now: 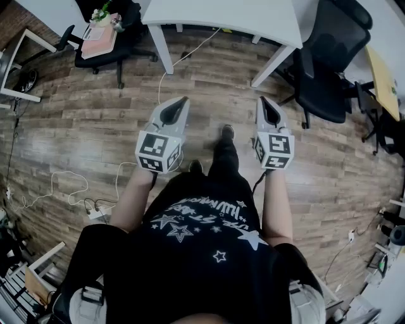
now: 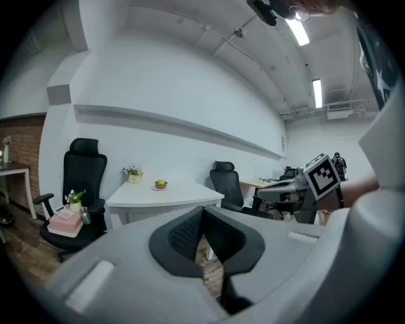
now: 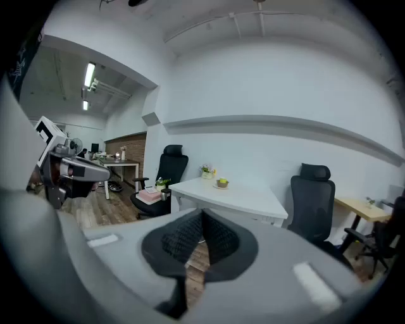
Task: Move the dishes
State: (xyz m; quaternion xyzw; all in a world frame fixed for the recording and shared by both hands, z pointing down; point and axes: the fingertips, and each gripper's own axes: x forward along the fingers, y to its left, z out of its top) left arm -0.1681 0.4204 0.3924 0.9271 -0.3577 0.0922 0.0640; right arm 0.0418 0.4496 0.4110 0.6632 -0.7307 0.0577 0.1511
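Note:
A small bowl holding a green fruit [image 2: 161, 185] sits on a saucer on the white table [image 2: 171, 193], next to a little flower pot [image 2: 133, 175]. The right gripper view shows the same bowl [image 3: 222, 183] far ahead on the table [image 3: 240, 199]. In the head view only the near part of the table [image 1: 221, 16] shows, and the dishes are out of frame. My left gripper [image 1: 184, 100] and right gripper [image 1: 261, 100] are held side by side above the wooden floor, well short of the table. Both are shut with nothing between the jaws.
A black office chair [image 1: 101, 38] left of the table carries a pink box and small plants. Another black chair [image 1: 329, 63] stands at the right, with a yellow-topped desk [image 1: 383, 73] beyond it. Cables and a power strip [image 1: 95, 212] lie on the floor at my left.

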